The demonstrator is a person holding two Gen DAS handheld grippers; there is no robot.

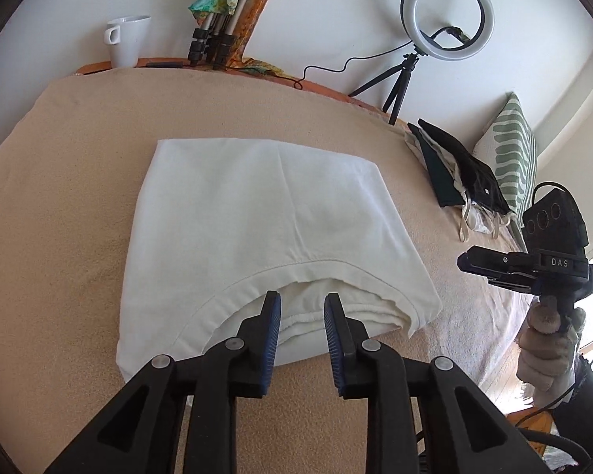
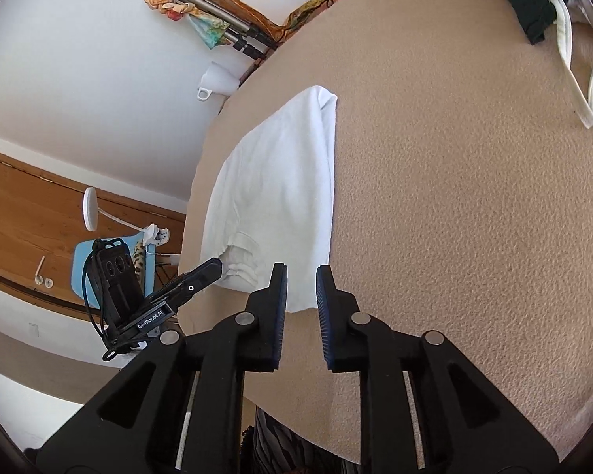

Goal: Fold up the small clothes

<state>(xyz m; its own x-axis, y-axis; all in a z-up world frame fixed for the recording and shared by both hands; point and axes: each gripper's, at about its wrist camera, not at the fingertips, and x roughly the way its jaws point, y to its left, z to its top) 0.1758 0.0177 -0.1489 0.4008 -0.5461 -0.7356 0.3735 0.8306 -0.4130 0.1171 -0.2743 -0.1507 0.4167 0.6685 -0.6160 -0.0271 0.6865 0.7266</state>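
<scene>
A white garment (image 1: 257, 217) lies folded into a rectangle on the beige cloth-covered table (image 1: 67, 197); its curved hem and stacked layers face me. My left gripper (image 1: 302, 300) is open and empty, its fingertips over the garment's near edge. In the right wrist view the same garment (image 2: 272, 197) lies ahead to the left. My right gripper (image 2: 301, 272) is open and empty, just above the garment's near corner. The left gripper (image 2: 213, 266) shows there at the garment's near end. The right gripper (image 1: 470, 262) shows at the right in the left wrist view.
A pile of dark and white clothes (image 1: 462, 173) lies at the table's right, with a white strap (image 2: 585, 91) trailing out. A ring light on a tripod (image 1: 446, 15), a white mug (image 1: 126, 39) and a green patterned cushion (image 1: 514, 158) stand along the far edge.
</scene>
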